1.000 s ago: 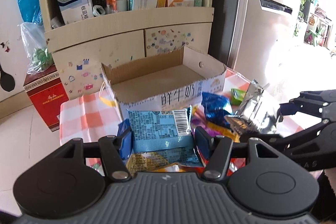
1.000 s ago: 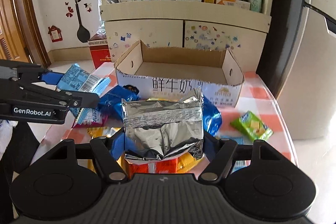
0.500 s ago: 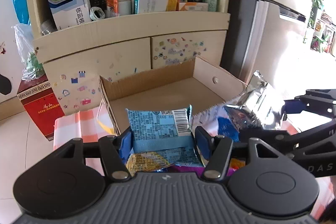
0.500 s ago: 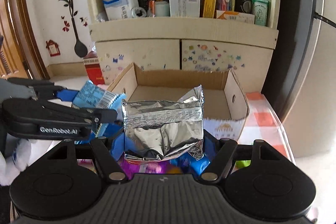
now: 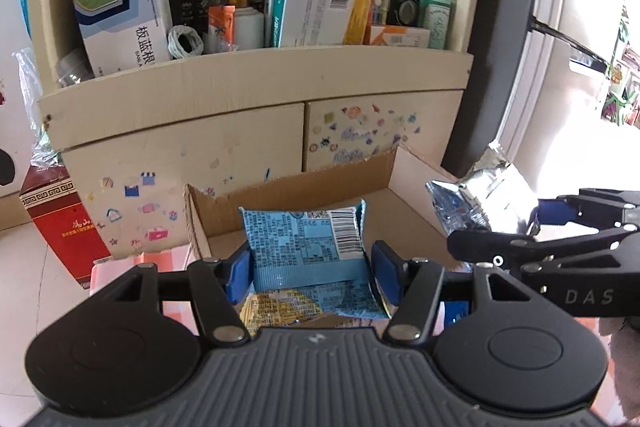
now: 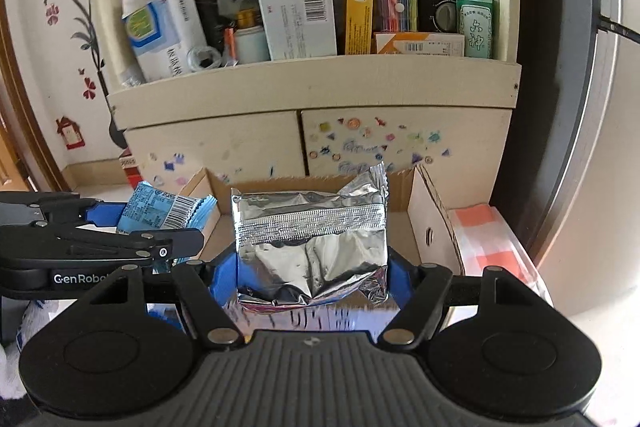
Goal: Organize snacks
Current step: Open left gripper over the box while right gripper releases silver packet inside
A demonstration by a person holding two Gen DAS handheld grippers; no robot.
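Blue packet (image 5: 304,239) between left fingers (image 5: 239,277), over box (image 5: 404,179)

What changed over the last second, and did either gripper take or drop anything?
Both grippers moved forward over the cardboard box: a second ago the table's loose snacks lay ahead of them, now the box interior does. The left gripper still clamps the blue snack packet, and the right gripper still clamps the silver foil bag. Nothing was taken or released; the box has not visibly moved.
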